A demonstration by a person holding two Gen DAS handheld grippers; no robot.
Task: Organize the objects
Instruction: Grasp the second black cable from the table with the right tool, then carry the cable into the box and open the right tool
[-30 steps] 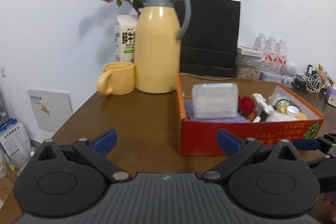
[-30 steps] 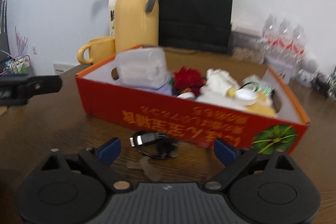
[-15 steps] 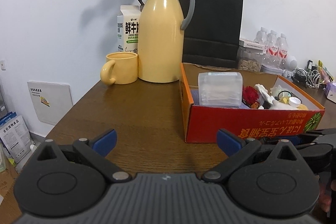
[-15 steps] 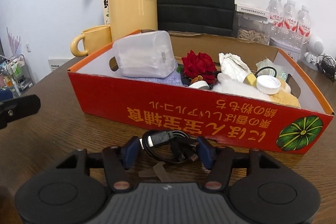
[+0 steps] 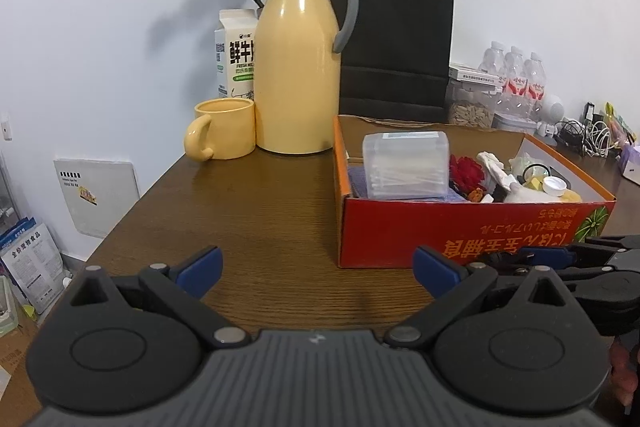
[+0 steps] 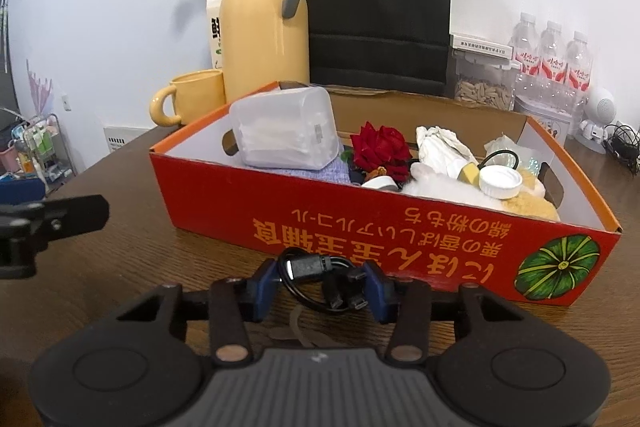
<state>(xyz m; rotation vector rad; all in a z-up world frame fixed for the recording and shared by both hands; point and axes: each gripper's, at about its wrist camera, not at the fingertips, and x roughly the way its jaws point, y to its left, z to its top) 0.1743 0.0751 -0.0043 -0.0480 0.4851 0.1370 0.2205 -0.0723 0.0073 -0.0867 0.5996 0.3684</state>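
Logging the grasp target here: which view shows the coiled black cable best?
The right wrist view: the black cable lies centred between the closing right gripper. In the left wrist view it is barely visible at far right.

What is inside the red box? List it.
In the red box: a clear plastic container on purple cloth, a red rose, crumpled white paper and a white cap. Anything beneath is hidden.

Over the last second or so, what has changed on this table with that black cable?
The right gripper was wide open around the coiled black cable; its jaws are closing and now touch the coil on both sides on the table. The left gripper stayed open and empty. The red box and its contents stayed put.
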